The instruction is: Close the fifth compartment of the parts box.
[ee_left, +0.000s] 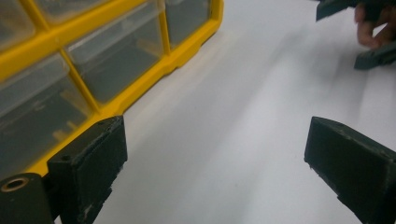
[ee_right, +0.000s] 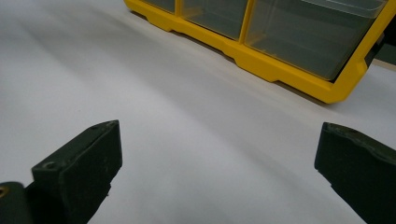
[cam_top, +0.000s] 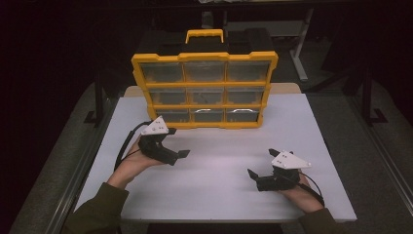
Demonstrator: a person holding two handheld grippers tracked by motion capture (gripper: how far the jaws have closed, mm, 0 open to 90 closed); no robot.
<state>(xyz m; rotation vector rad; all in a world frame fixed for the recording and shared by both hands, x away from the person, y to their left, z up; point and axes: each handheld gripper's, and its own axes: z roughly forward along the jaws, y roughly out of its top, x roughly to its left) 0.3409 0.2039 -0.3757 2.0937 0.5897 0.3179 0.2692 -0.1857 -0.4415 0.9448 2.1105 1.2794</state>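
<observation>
A yellow drawer cabinet [cam_top: 144, 84] with several clear plastic drawers and a yellow handle [cam_top: 204, 35] stands upright at the back of the white table [cam_top: 219, 190]. My left gripper [cam_top: 178, 142] hovers just in front of the cabinet's lower left corner, jaws wide open and nothing between them. In the left gripper view the gripper [ee_left: 215, 158] looks over bare tabletop, with the cabinet [ee_left: 140, 91] close on its left. My right gripper [cam_top: 262, 162] rests near the table's front right, also open and empty. In the right gripper view the gripper [ee_right: 215, 163] faces the cabinet's bottom row [ee_right: 261, 60].
The right hand and its gripper [ee_left: 373, 46] appear at the top right of the left gripper view. Dark floor, a metal frame leg [cam_top: 99, 97] and a white desk leg [cam_top: 298, 58] surround the table. A wooden board edge [cam_top: 287, 87] shows behind the cabinet.
</observation>
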